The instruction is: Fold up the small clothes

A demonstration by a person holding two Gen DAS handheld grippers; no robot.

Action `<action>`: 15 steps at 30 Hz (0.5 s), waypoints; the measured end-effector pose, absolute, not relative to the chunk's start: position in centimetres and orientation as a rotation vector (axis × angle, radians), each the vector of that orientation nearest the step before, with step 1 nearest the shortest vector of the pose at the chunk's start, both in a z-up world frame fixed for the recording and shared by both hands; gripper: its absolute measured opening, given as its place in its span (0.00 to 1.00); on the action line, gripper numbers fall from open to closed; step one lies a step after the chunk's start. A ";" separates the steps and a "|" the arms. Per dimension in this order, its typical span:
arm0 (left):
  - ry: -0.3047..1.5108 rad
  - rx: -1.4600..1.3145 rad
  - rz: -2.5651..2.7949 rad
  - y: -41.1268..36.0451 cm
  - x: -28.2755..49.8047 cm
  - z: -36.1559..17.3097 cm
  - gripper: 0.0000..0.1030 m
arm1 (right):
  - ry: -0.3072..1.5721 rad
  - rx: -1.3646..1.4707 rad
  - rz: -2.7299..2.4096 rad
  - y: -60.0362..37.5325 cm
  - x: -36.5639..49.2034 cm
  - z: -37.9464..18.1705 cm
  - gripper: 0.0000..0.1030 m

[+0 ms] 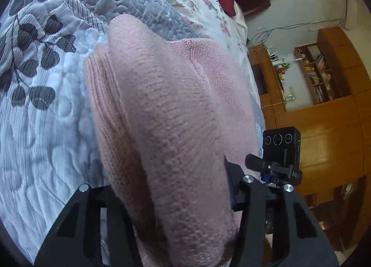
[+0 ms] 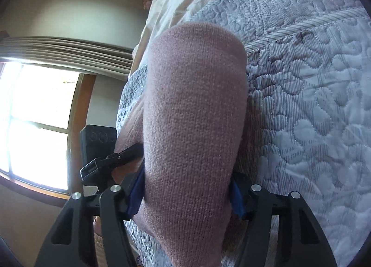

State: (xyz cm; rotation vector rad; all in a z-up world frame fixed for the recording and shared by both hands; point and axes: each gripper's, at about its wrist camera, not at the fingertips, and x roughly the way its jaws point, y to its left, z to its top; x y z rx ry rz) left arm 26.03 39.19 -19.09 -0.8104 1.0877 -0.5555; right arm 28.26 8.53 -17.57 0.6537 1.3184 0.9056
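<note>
Pink knit garment (image 1: 162, 109), bunched, lifted.

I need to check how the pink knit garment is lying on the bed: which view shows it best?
The left wrist view: the pink knit garment shows its ribbed edge and the part lying on the quilt. The right wrist view shows only one raised fold.

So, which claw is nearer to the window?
Left, it seems. In the right wrist view, the left claw shows directly in front of the window, while the right claw grips the pink knit sweater further from it.
</note>
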 end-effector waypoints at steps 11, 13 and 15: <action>1.036 -0.827 -0.715 27.9 17.3 -14.8 0.47 | 1.285 0.623 0.911 -3.2 20.0 -11.6 0.60; 1.042 -0.803 -0.731 25.6 16.1 -14.3 0.47 | 1.291 0.633 0.897 -5.5 18.3 -11.2 0.60; 1.055 -0.794 -0.747 23.6 14.9 -14.3 0.47 | 1.298 0.637 0.882 -7.4 16.7 -11.2 0.60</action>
